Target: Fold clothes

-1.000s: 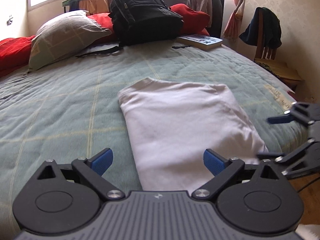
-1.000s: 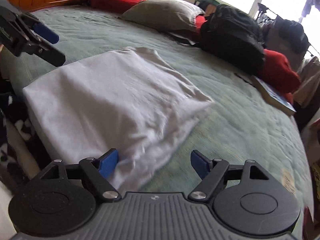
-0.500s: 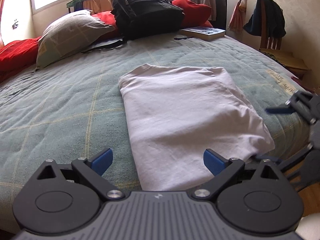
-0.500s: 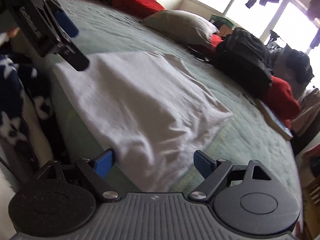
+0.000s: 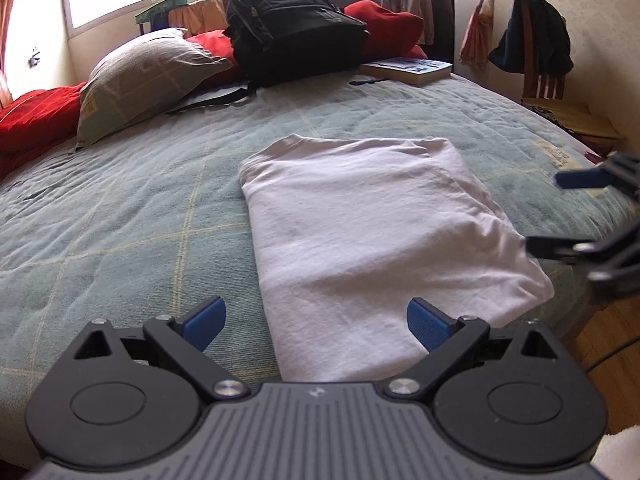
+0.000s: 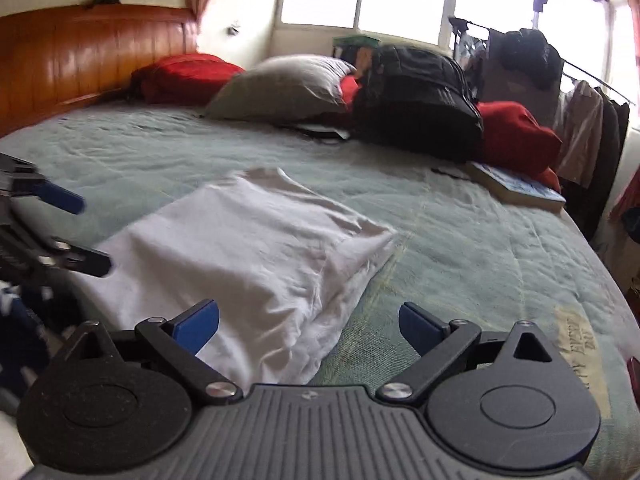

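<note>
A white shirt (image 5: 368, 232), folded into a rectangle, lies flat on the green quilted bed (image 5: 140, 220) near its front edge. My left gripper (image 5: 316, 322) stands open just above the shirt's near end, and its pads touch nothing. In the right wrist view the shirt (image 6: 248, 248) shows from its other side. My right gripper (image 6: 308, 322) hovers over the shirt's near corner; its jaws are opening and nothing is pressed between them. Each gripper shows in the other's view: the right gripper (image 5: 568, 212) beside the shirt's right edge, the left gripper (image 6: 72, 230) at its left.
At the bed's far end sit a black backpack (image 5: 296, 28), a grey pillow (image 5: 144, 76), red cushions (image 5: 36, 120) and a book (image 5: 412, 68). A wooden chair (image 5: 540, 84) with a dark garment stands at the right. A wooden headboard (image 6: 80, 52) is at far left.
The right gripper's jaws have spread wider, and it has rolled and drawn back from the shirt's corner. The left gripper shifted slightly early on, then held still. The shirt lies as before.
</note>
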`<state>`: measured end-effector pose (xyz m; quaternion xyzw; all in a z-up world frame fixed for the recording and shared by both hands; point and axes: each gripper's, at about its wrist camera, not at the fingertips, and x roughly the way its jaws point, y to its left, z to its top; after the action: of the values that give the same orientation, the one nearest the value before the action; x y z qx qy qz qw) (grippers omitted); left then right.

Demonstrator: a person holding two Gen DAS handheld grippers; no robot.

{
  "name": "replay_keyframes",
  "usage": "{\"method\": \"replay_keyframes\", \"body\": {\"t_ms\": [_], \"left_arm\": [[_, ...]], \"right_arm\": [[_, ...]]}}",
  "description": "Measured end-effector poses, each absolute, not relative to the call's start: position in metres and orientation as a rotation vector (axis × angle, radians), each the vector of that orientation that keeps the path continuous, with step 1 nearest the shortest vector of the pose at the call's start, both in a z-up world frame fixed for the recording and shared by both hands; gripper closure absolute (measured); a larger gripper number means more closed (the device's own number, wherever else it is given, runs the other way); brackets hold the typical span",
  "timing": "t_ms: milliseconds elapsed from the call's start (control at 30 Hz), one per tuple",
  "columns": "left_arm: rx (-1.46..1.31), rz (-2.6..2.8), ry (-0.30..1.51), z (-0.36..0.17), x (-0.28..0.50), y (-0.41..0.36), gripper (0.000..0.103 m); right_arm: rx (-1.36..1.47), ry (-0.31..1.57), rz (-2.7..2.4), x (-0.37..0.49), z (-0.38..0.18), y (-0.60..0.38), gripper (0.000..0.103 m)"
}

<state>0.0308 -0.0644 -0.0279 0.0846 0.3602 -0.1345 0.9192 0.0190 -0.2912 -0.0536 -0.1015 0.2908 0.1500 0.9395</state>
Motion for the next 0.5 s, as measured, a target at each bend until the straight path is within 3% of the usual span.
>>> {"method": "replay_keyframes", "body": {"t_ms": [167, 500], "left_arm": [[0.149, -0.278, 0.744, -0.03, 0.032, -0.057, 0.006], [0.134, -0.306, 0.736, -0.03, 0.036, -0.06, 0.006]], "right_arm": [[-0.24, 0.682, 0.117, 0.022, -0.076, -0.315, 0.004], [-0.034, 0.584, 0.384, 0.017, -0.043, -0.301, 0.004]]}}
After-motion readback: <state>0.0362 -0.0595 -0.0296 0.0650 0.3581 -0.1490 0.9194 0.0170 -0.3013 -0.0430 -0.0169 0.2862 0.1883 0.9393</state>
